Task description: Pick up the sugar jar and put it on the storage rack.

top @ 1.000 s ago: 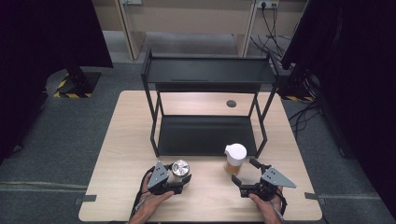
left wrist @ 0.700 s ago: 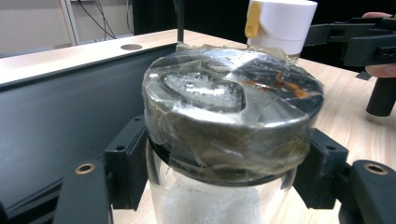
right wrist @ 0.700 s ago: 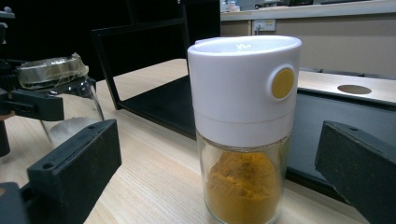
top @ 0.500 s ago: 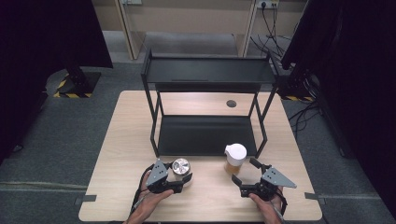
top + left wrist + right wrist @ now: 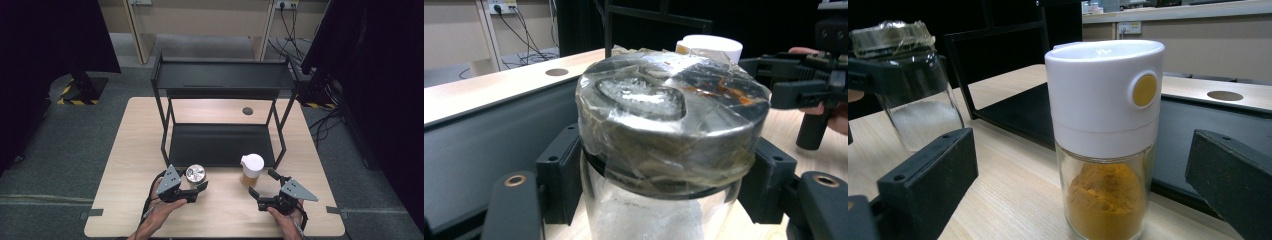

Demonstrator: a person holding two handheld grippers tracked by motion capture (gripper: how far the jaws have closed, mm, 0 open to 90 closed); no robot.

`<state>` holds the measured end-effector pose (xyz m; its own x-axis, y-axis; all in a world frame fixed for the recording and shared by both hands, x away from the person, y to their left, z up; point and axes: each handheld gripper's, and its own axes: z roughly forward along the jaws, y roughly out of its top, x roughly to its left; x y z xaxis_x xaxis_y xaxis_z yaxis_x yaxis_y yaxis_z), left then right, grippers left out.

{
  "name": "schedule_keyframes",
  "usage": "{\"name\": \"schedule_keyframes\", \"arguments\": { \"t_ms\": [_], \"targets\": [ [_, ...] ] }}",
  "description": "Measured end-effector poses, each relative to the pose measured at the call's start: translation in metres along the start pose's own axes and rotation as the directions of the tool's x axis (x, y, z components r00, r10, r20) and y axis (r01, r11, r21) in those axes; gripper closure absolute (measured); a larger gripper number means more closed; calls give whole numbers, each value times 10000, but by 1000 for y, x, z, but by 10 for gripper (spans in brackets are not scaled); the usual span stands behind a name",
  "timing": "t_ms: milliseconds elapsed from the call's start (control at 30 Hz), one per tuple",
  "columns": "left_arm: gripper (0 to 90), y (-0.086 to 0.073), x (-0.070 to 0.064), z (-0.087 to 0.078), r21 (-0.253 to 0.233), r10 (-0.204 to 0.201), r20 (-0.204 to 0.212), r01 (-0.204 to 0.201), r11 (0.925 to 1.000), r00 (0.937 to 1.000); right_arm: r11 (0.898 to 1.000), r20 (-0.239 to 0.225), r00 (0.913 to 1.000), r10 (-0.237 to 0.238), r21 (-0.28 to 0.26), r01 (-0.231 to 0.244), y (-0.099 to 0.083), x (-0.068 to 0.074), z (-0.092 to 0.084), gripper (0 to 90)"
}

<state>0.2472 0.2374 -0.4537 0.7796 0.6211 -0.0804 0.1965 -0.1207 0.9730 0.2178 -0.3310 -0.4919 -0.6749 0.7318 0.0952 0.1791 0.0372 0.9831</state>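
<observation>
the left gripper [image 5: 200,187] pinches the salt jar [image 5: 195,173] before the black rack [image 5: 222,145], maybe just lifted; the right gripper [image 5: 261,183] stands spread around the spice jar [image 5: 251,169], next to close.

Both grippers [image 5: 202,186] [image 5: 261,194] black w/ grey triangular top plates, trailing black cables — blocky fingers [image 5: 928,175], round screw holes.

Clear glass jar [image 5: 644,220] with shiny metal lid [image 5: 671,107] under crinkled tape; glass shaker [image 5: 1105,200] with smooth white plastic cap [image 5: 1098,95]; pale wood-grain surface [image 5: 135,145]; matt black rack [image 5: 222,75].
</observation>
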Motion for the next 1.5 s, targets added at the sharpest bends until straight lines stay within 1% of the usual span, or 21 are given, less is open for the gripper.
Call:
{"name": "schedule_keyframes", "arguments": {
  "t_ms": [167,200,233,267,333,367,433,500,533,600,667,700,733,867,1033,1100,1133,1333,1500],
  "targets": [
    [307,8,2,0,-34,-27,78,27,10000,10000,10000,-21,10000,12,5,-12,0,0,0,6],
    [307,12,5,0,-28,-266,196,267,9996,9995,10000,-20,10000,7,7,-7,0,0,0,6],
    [307,12,5,0,-28,-266,196,267,9996,9995,10000,-22,10000,23,4,-23,0,0,0,7],
    [308,16,7,-2,-76,-486,241,488,9988,9985,10000,-19,10000,34,2,-34,0,0,0,6],
    [308,22,6,-4,-136,-288,146,290,9995,9995,10000,-26,10000,44,-20,-44,0,-1,0,7],
    [308,22,6,-4,-136,-288,146,290,9995,9995,10000,-20,10000,45,-19,-45,0,-1,0,6],
    [308,29,8,-7,-208,-309,172,312,9993,9994,10000,-17,10000,54,-34,-54,0,-1,0,6],
    [307,31,8,-7,-221,-296,142,299,9993,9995,10000,-15,10000,55,-55,-55,0,-1,-1,6],
    [308,37,9,-9,-251,-285,138,289,9993,9995,10000,-15,10000,58,-64,-58,-1,-1,-1,6],
    [307,42,9,-11,-277,-193,47,195,9994,9998,10000,-3,10000,68,-59,-68,-1,-1,-1,7],
    [307,48,11,-12,-264,-147,26,148,9995,9999,10000,-2,10000,74,-64,-74,-1,-1,-1,6],
    [307,48,11,-12,-264,-147,26,148,9995,9999,10000,-3,10000,71,-69,-71,-1,-1,-1,6],
    [307,52,12,-14,-269,-48,-4,48,9996,10000,9999,-8,10000,69,-74,-69,-1,-1,-1,6],
    [307,60,14,-16,-270,74,-29,-75,9996,10000,9999,-13,10000,68,-76,-68,-1,-1,-1,6],
    [308,71,20,-16,-282,73,1,-72,9996,10000,10000,-17,10000,76,-64,-77,-1,-1,-1,6],
    [308,77,22,-16,-291,159,21,-158,9995,9999,9999,-19,10000,93,-46,-93,-1,-1,0,6],
    [308,77,22,-16,-291,159,21,-158,9995,9999,9999,-19,10000,93,-46,-93,-1,-1,0,6],
    [308,99,25,-14,-288,317,35,-316,9991,9995,9999,-32,9999,104,-43,-104,-1,-2,0,7],
    [308,122,28,-12,-237,460,122,-457,9987,9989,9999,-32,9999,108,-34,-108,-1,-2,0,6]
  ]
}}
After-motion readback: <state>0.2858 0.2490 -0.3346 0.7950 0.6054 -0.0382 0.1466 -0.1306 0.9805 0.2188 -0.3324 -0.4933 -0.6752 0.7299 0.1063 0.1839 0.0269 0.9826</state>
